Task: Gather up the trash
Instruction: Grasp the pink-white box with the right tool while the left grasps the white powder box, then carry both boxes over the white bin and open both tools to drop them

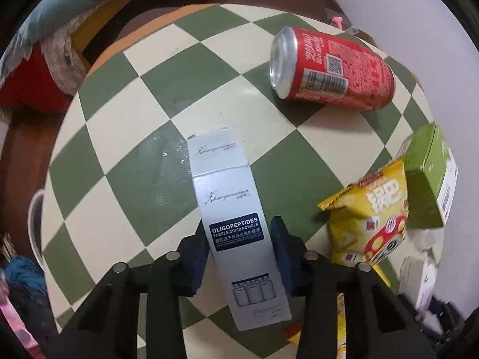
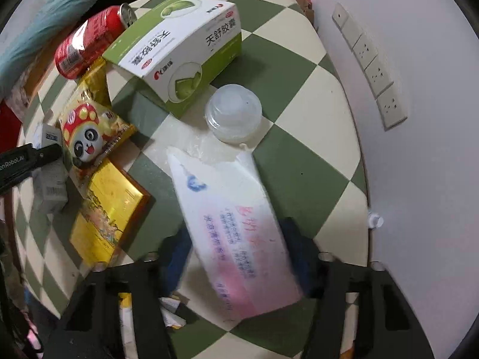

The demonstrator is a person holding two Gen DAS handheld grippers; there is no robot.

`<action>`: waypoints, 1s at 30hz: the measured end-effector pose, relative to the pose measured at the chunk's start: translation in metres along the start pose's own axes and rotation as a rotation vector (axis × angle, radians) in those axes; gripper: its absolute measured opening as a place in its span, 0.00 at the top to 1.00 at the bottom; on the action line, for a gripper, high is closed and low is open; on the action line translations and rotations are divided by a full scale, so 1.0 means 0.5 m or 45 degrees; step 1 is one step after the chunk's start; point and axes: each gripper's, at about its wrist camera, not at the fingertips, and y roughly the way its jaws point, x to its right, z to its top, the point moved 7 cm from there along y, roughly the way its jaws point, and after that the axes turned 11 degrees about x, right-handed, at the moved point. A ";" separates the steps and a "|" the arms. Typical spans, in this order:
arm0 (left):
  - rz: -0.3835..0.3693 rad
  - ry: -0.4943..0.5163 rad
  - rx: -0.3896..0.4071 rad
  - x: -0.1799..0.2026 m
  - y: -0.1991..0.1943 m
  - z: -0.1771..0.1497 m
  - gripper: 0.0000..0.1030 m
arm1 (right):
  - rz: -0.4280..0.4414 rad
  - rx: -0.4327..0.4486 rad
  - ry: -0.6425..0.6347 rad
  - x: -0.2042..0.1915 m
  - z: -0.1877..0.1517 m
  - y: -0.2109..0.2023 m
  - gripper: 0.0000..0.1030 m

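My left gripper (image 1: 241, 249) clamps the grey carton (image 1: 236, 224) above the checkered table (image 1: 134, 149). My right gripper (image 2: 239, 257) straddles the white wipes pack (image 2: 236, 239), though blur hides whether it is pinched. I'd squeeze squarely mid-pack before lifting, avoiding the plastic cup (image 2: 233, 113) beyond.

L hand-held gripper (image 1: 239, 239) jaws clamped, R hand-held gripper (image 2: 239, 248) jaws clamped

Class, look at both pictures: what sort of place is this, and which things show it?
Probably a home room, perhaps a bedroom: a green-and-cream checked round table against a white wall with sockets, and pale blue bedding beyond.
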 end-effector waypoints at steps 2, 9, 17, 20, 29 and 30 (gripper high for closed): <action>0.013 0.037 0.025 -0.004 -0.010 -0.004 0.66 | 0.001 0.010 -0.021 -0.008 -0.004 -0.005 0.44; 0.056 0.166 0.144 -0.017 -0.069 -0.007 0.66 | 0.021 0.087 -0.041 -0.054 -0.007 -0.072 0.45; 0.056 0.241 0.351 -0.061 -0.198 0.023 0.66 | 0.127 0.228 0.007 -0.113 0.006 -0.194 0.45; 0.050 0.240 0.429 -0.101 -0.256 0.038 0.66 | 0.183 0.285 0.005 -0.141 0.024 -0.236 0.45; 0.122 0.163 0.613 -0.302 -0.420 0.049 0.66 | 0.407 0.385 -0.076 -0.356 0.052 -0.345 0.45; 0.137 0.147 0.622 -0.331 -0.434 0.047 0.66 | 0.434 0.390 -0.089 -0.386 0.052 -0.353 0.45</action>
